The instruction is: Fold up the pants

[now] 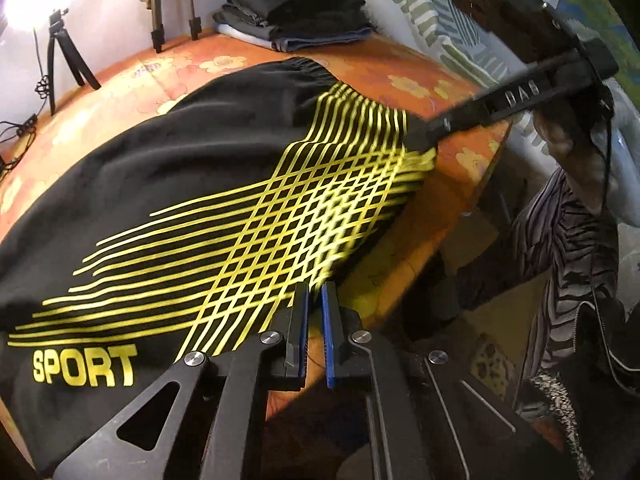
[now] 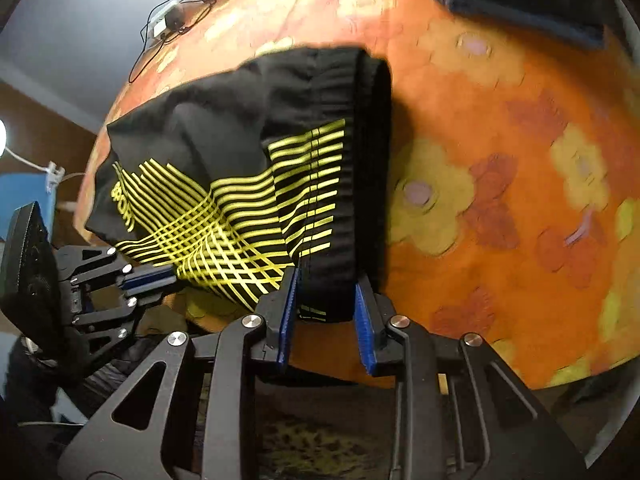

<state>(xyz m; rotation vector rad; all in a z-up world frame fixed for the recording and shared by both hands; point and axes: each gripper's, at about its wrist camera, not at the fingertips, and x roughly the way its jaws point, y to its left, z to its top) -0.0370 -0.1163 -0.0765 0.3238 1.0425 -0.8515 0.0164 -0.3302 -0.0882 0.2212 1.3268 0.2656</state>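
Observation:
Black pants [image 1: 192,184] with a yellow line pattern and the word SPORT lie on the orange flowered bed cover [image 1: 132,68]. My left gripper [image 1: 315,292] is nearly shut at the pants' near edge; whether cloth is pinched I cannot tell. In the right wrist view the pants [image 2: 240,152] lie with the waistband toward me. My right gripper [image 2: 326,296] is partly open with the waistband between its blue pads [image 2: 366,328]. The right gripper also shows in the left wrist view [image 1: 422,136], at the waistband edge. The left gripper shows in the right wrist view [image 2: 160,280].
A stack of folded dark clothes [image 1: 292,12] sits at the far end of the bed. A small tripod [image 1: 64,52] and cables [image 2: 168,20] stand at the far left. A patterned pillow [image 1: 432,12] lies at the right. The bed edge [image 1: 460,200] is near both grippers.

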